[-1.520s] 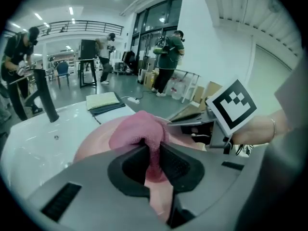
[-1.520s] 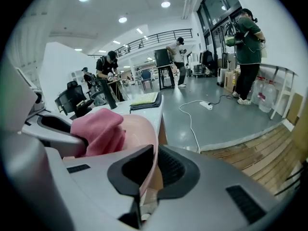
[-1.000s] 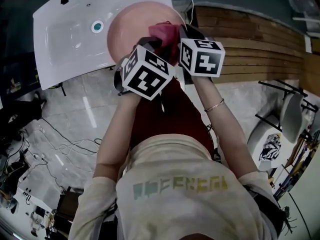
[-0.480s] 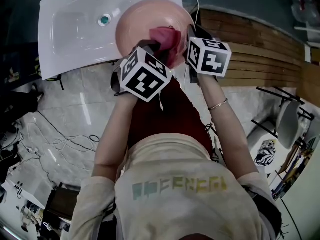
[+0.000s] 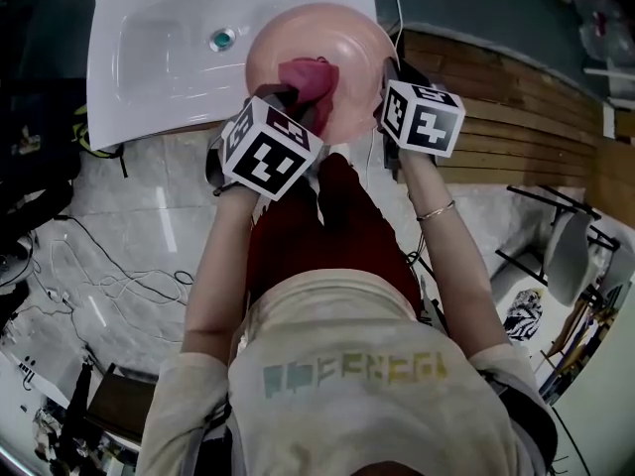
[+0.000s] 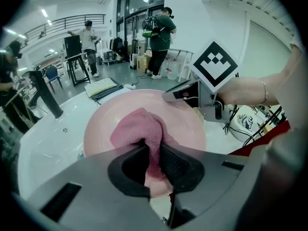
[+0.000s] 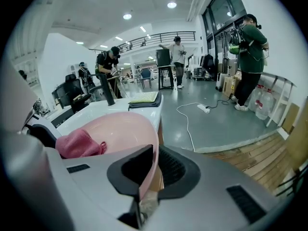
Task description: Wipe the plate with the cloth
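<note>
A white worktop with a shallow basin takes up the upper left of the head view; wooden planking runs along to its right. A round pink plate sits over the worktop's right end, its hollow face towards the person; whether it rests on the worktop or is held clear of it cannot be told. The right gripper has the plate's right rim; in the right gripper view the thin pink rim runs straight down between the two dark pads, which are closed against it. The left gripper reaches in from the plate's near side; in the left gripper view its jaws are pinched tight on a fold of the pink cloth. The cloth is bunched in a soft heap that lies on the plate's inner face, near the middle and towards the near edge. A small round drain shows in the basin, left of the plate.
</note>
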{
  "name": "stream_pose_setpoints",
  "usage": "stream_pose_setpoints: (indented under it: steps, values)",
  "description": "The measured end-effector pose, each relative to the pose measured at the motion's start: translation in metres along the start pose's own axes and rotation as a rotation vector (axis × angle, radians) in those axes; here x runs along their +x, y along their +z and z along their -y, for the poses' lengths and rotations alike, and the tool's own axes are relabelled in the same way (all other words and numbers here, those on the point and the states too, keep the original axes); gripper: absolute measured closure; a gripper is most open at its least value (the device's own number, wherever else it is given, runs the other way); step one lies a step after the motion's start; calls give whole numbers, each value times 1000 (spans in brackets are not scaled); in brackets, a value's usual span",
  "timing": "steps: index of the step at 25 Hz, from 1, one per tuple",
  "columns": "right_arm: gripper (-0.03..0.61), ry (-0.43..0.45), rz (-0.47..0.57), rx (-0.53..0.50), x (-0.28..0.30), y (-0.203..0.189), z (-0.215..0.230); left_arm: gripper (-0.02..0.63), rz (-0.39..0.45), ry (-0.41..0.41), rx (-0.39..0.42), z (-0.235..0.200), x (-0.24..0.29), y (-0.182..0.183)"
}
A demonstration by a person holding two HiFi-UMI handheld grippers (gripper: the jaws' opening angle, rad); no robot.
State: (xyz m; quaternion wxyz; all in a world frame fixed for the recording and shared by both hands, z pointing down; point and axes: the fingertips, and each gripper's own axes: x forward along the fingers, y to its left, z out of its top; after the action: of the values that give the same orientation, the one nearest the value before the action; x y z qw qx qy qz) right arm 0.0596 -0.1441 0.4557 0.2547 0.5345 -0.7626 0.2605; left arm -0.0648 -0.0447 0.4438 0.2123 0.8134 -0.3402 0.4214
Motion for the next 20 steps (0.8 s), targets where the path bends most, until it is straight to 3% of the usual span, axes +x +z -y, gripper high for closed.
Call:
stream_pose_setpoints:
  steps: [11,20]
  values:
    - [522,-22,1,-11,-2,5,-7,548,30,98,-57,-52,-18,-13]
    - [522,-11,21,1,-2,7,-8,548,184,214,-147,-91,-39,3]
